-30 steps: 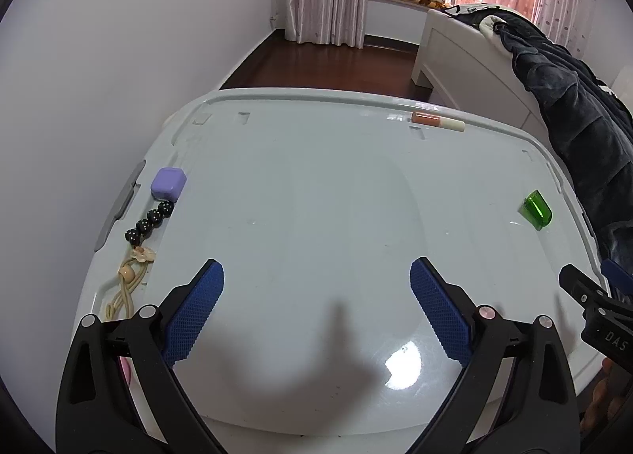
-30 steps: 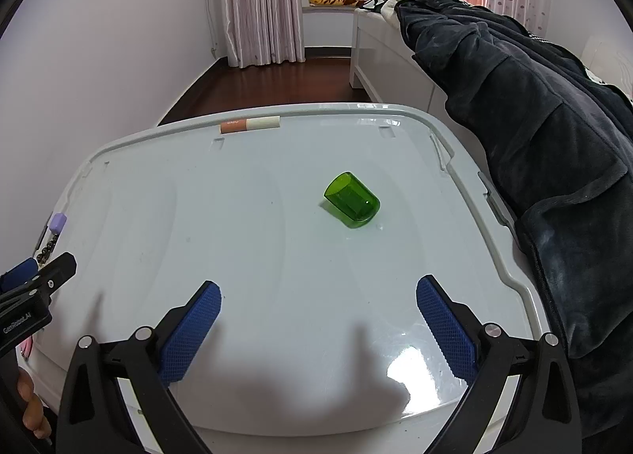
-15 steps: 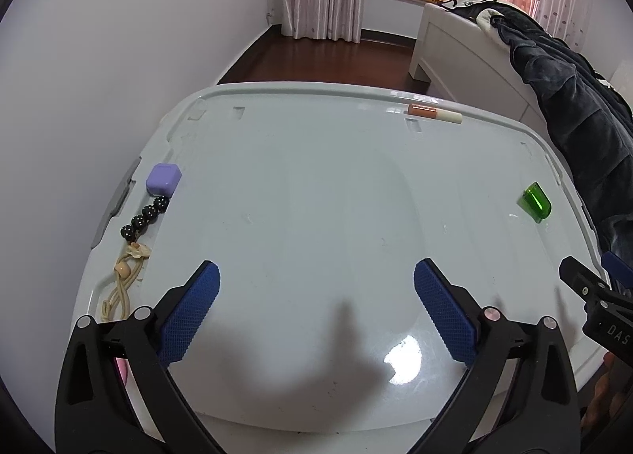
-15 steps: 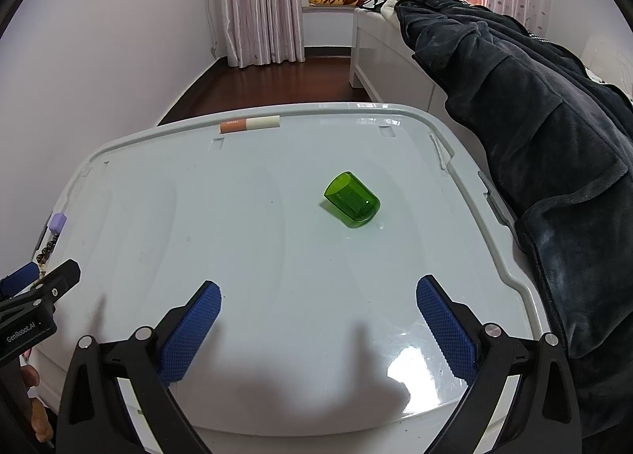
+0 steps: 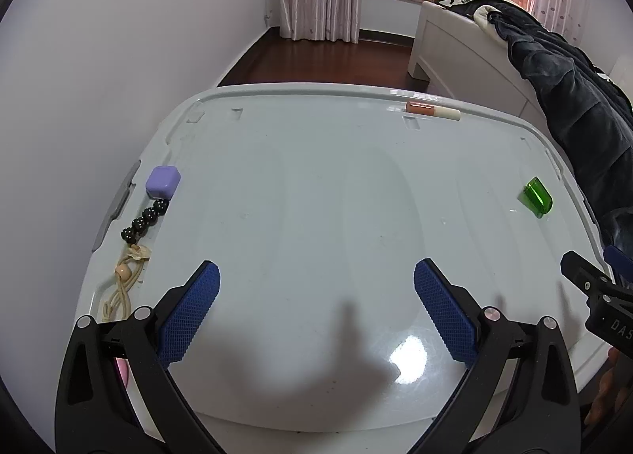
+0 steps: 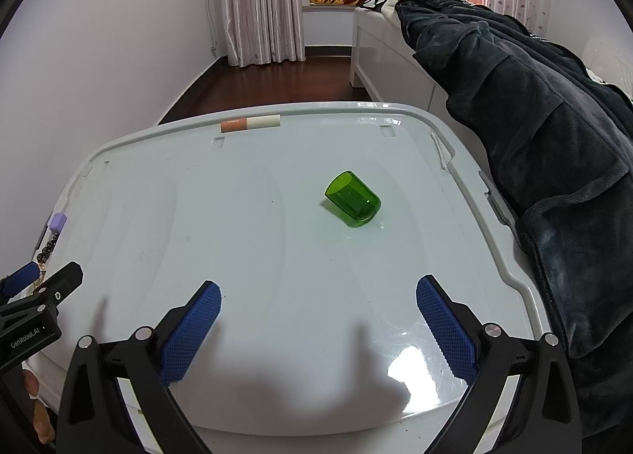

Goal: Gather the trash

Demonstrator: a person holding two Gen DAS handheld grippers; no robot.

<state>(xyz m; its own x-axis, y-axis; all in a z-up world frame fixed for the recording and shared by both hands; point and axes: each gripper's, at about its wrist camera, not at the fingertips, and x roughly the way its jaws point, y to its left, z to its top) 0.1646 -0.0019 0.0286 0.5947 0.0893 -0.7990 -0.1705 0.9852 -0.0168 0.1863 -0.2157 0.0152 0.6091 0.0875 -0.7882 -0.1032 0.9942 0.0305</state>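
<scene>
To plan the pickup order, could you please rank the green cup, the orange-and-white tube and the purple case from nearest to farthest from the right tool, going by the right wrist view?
1. Green cup, on its side, ahead and slightly right.
2. Purple case, at the left edge.
3. Orange-and-white tube, on the far rim.
</scene>
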